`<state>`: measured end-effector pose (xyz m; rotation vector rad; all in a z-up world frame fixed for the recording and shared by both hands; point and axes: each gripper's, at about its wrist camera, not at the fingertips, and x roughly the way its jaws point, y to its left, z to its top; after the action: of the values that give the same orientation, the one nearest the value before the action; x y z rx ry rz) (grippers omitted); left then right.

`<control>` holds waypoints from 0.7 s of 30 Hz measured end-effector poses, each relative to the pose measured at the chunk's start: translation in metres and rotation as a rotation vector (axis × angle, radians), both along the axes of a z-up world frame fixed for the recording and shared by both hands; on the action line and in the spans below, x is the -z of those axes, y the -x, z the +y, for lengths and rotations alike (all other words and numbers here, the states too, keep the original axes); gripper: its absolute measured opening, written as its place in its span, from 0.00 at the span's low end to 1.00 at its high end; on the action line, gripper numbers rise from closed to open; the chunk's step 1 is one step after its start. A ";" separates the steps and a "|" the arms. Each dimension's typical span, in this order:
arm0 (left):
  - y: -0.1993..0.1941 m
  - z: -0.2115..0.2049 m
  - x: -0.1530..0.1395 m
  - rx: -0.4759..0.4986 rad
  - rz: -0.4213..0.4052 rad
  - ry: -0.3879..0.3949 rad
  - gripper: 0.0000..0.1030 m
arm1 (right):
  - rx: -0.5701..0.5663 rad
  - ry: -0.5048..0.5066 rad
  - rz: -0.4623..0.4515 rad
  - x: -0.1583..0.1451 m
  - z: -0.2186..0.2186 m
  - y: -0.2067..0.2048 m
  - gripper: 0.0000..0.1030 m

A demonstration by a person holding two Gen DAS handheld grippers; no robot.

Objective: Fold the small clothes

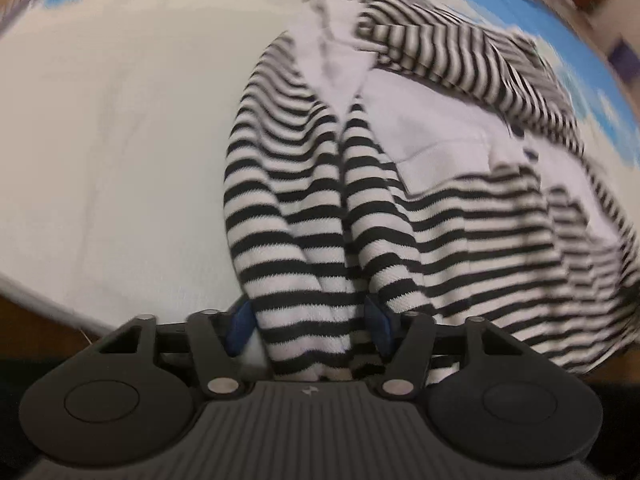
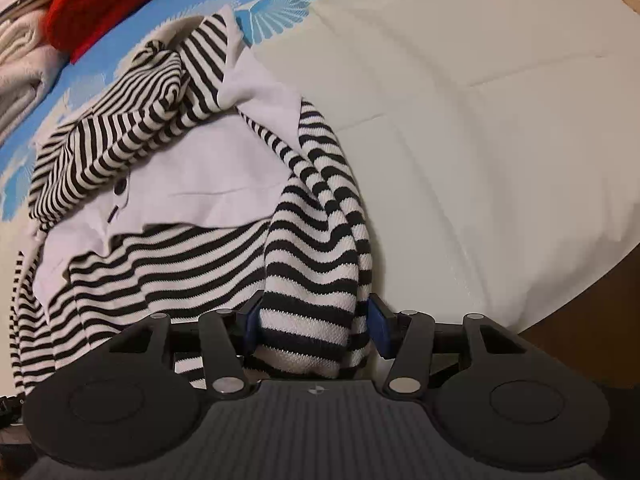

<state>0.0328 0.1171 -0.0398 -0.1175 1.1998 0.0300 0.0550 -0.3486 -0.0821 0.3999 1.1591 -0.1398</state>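
Pinching a bunched edge of the striped top [image 1: 304, 264], the left hand-held gripper [image 1: 310, 330] has its blue pads pressed against the knit, and the right hand-held gripper [image 2: 314, 330] is clamped on a similar bunch, probably so both can drag or lift one edge evenly for a fold. Beyond them the garment sprawls crumpled on the bed cover [image 2: 500, 140], its white panel and dark button [image 2: 119, 189] exposed. Farther off lie a red item [image 2: 100, 12] and folded pale cloth [image 2: 20, 64].
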 end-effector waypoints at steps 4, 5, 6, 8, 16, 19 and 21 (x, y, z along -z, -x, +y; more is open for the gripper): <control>0.003 0.013 -0.010 -0.052 -0.030 -0.135 0.07 | -0.018 0.028 0.009 0.001 0.002 0.001 0.52; 0.005 0.026 -0.013 -0.104 -0.031 -0.125 0.07 | -0.017 0.032 0.011 0.001 0.002 0.002 0.52; 0.007 0.037 -0.014 -0.141 -0.028 -0.105 0.07 | -0.014 0.034 0.015 0.002 0.001 0.001 0.50; 0.011 0.053 -0.013 -0.178 -0.020 -0.019 0.10 | -0.009 0.032 0.028 0.006 -0.001 0.001 0.50; 0.012 0.072 -0.025 -0.304 -0.093 0.244 0.73 | -0.010 0.006 0.004 0.003 -0.005 0.007 0.16; 0.000 0.059 -0.020 -0.280 -0.064 0.286 0.77 | -0.008 0.001 -0.030 -0.004 -0.004 0.008 0.12; -0.003 0.048 -0.014 -0.259 -0.023 0.274 0.77 | -0.003 -0.016 -0.032 -0.005 -0.006 0.009 0.12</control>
<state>0.0361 0.1646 -0.0262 -0.5121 1.1544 0.0911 0.0459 -0.3542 -0.0772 0.4134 1.1296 -0.1216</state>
